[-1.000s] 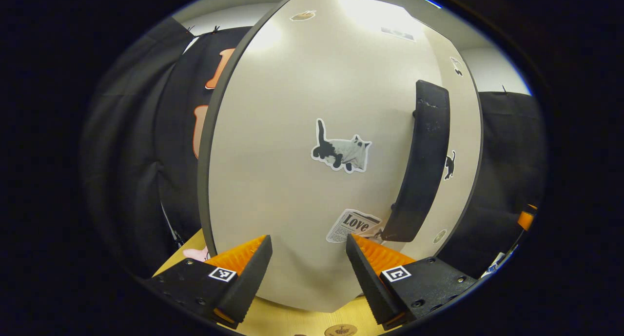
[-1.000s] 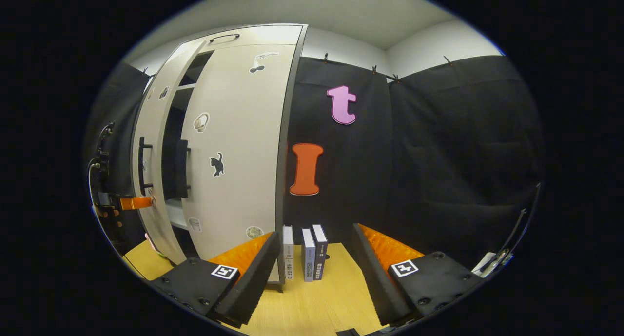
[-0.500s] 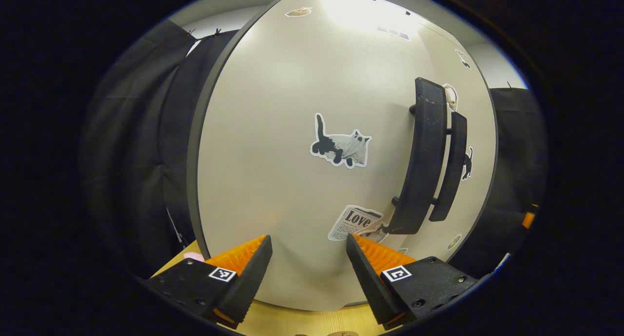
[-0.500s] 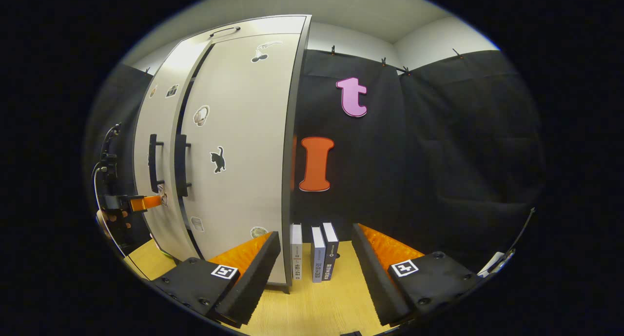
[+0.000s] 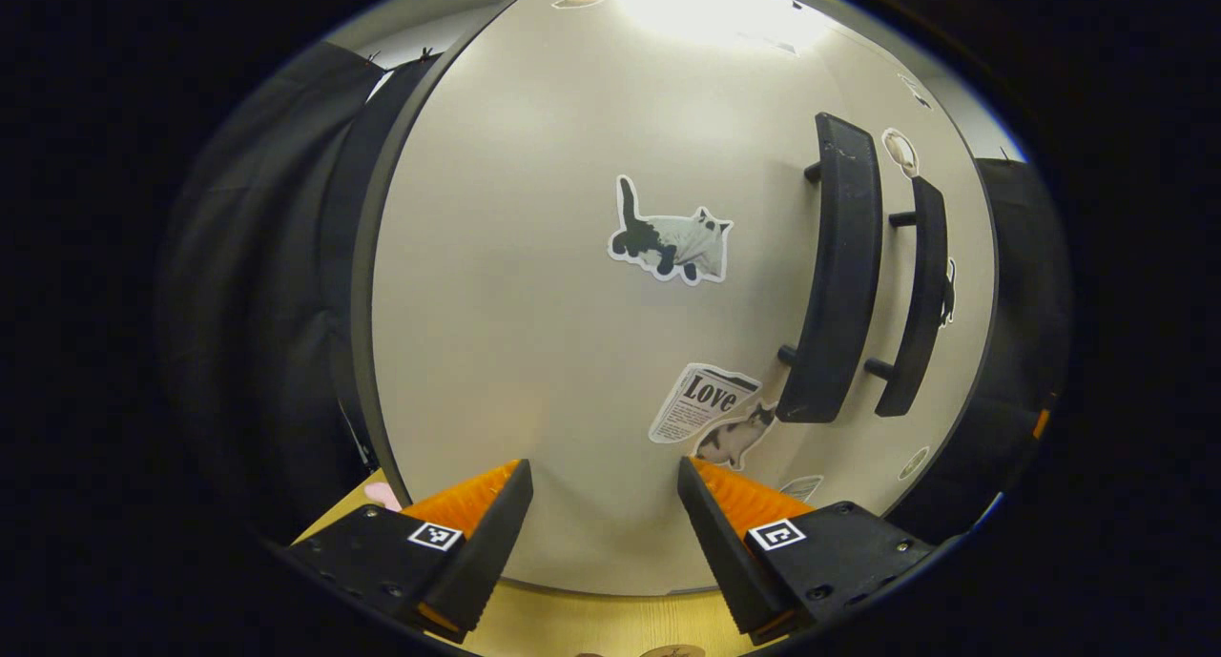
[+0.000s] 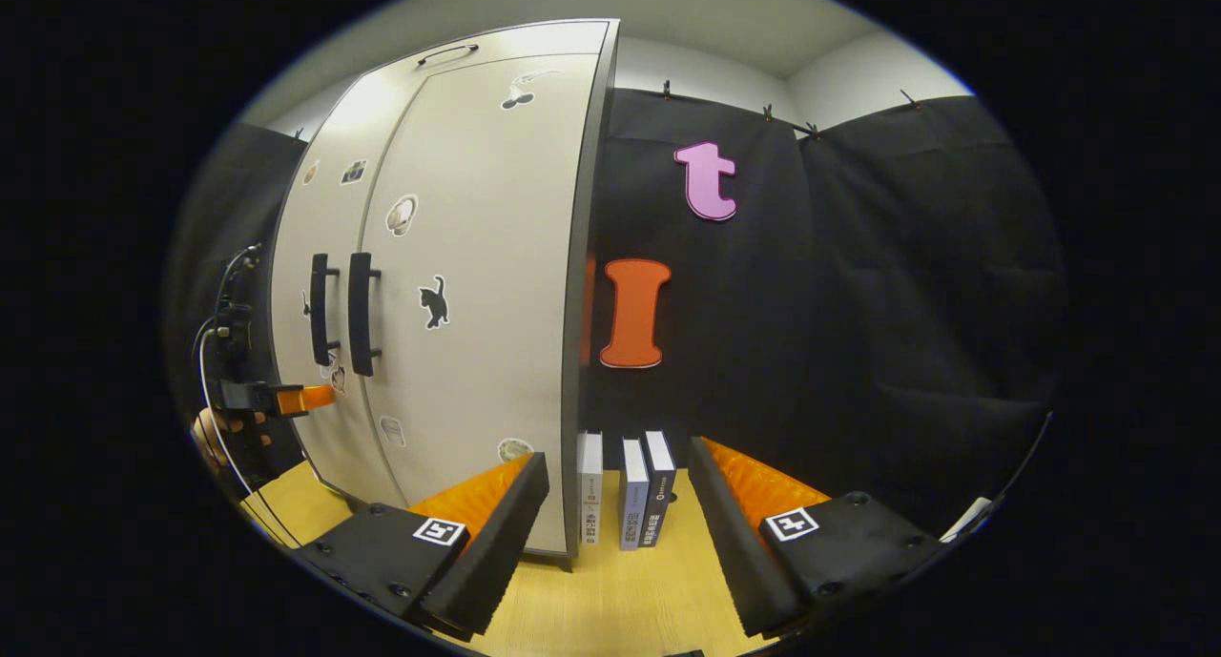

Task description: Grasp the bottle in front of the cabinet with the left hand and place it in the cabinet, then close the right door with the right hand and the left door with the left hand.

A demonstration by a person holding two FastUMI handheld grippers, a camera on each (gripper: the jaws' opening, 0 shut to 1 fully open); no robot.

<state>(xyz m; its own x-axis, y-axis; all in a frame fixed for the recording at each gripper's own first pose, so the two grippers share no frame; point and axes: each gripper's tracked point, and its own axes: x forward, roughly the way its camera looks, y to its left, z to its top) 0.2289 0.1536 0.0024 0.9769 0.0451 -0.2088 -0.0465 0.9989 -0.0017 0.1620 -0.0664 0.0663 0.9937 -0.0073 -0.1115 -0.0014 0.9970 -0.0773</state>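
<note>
L gripper [image 5: 596,533] jaws wide apart, empty, at left door [image 5: 534,285]; R gripper [image 6: 615,533] same.

Right gripper view: cabinet [image 6: 477,285] standing on the tabletop [image 6: 610,600] in the left half of the frame, both doors flush, two handles [image 6: 361,299] side by side left of centre. Three books [image 6: 625,490] upright on the tabletop just right of the cabinet's lower corner, before the cloth wall. Left gripper [image 6: 310,400] at the far left, its fingers against the left door [image 6: 305,371], below the handles.
</note>
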